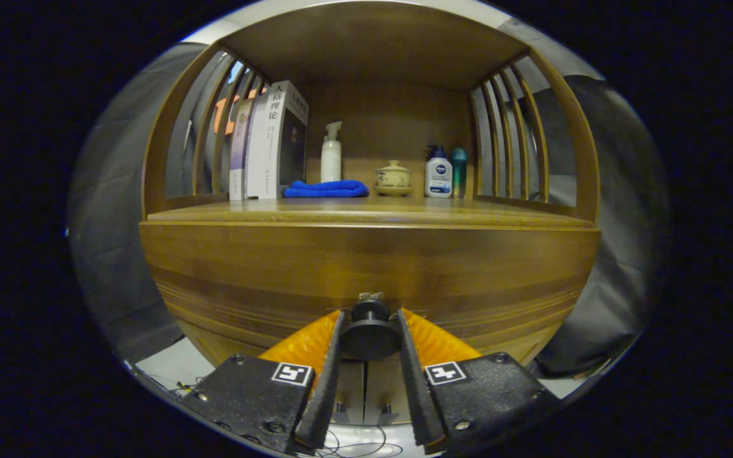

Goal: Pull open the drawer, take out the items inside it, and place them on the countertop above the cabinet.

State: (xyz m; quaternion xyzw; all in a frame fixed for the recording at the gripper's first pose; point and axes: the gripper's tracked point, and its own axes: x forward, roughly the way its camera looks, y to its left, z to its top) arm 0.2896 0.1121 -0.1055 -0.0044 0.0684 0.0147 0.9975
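Note:
A wooden cabinet faces me, its drawer front (366,267) a wide brown panel with a round dark knob (370,336) low in the middle. My gripper (370,321) has that knob between its two fingers, and both fingers press on its sides, so it is shut on the knob. The drawer front sits flush with the cabinet and nothing of its inside shows. Just above the drawer lies the wooden countertop (468,213), a shelf bay with slatted side walls.
At the back of the countertop stand books (268,143), a white pump bottle (331,156), a folded blue cloth (326,189), a small lidded pot on a saucer (393,178), a white-and-blue lotion bottle (438,173) and a teal bottle (459,168). The front strip of the countertop is bare wood.

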